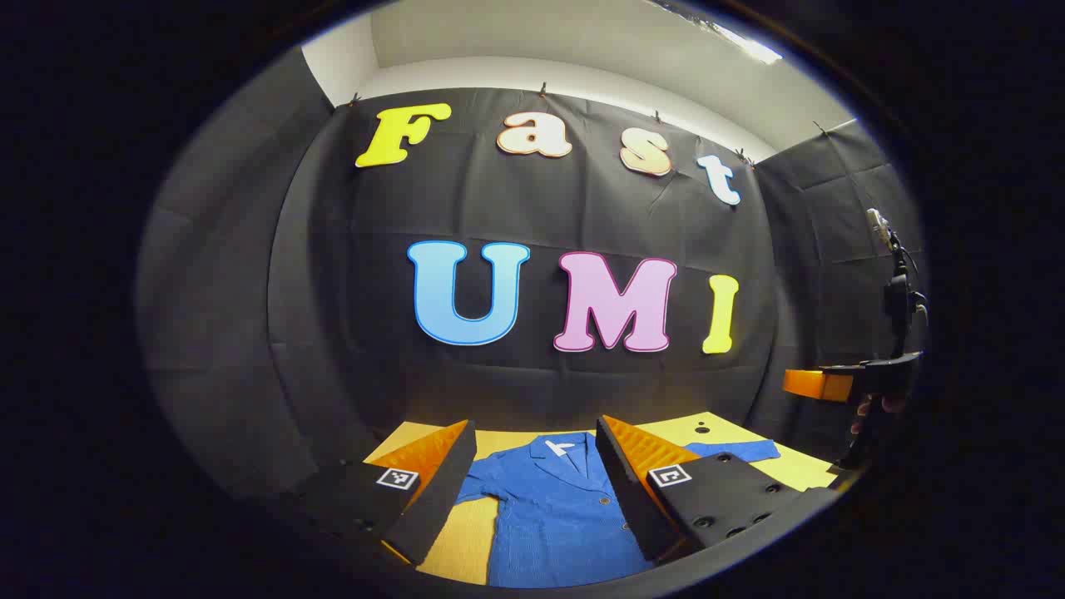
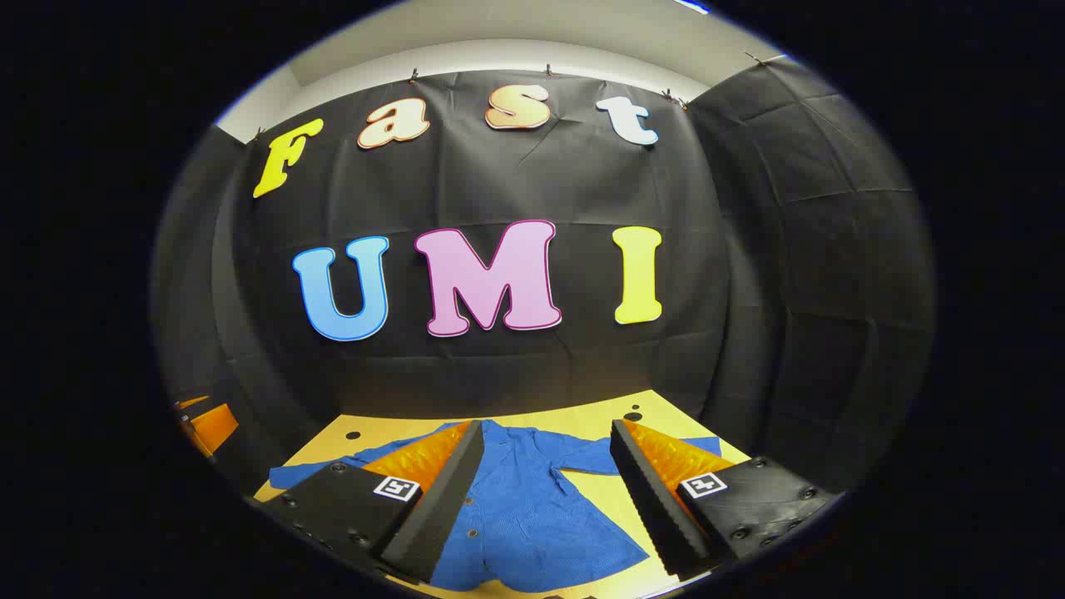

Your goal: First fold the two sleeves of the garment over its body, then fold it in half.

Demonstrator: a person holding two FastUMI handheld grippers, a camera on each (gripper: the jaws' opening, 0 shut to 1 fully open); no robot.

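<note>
Your left gripper and right gripper hover with fingers apart over the shirt lying flat on the tabletop; soft, light cloth, so pinch each sleeve at its cuff.

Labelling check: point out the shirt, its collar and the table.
shirt (image 2: pixel 532 516), right gripper view, front panel of the body.
collar (image 1: pixel 559 449), left gripper view, neck opening by the tag.
table (image 2: pixel 582 414), right gripper view, bare far edge.
</note>
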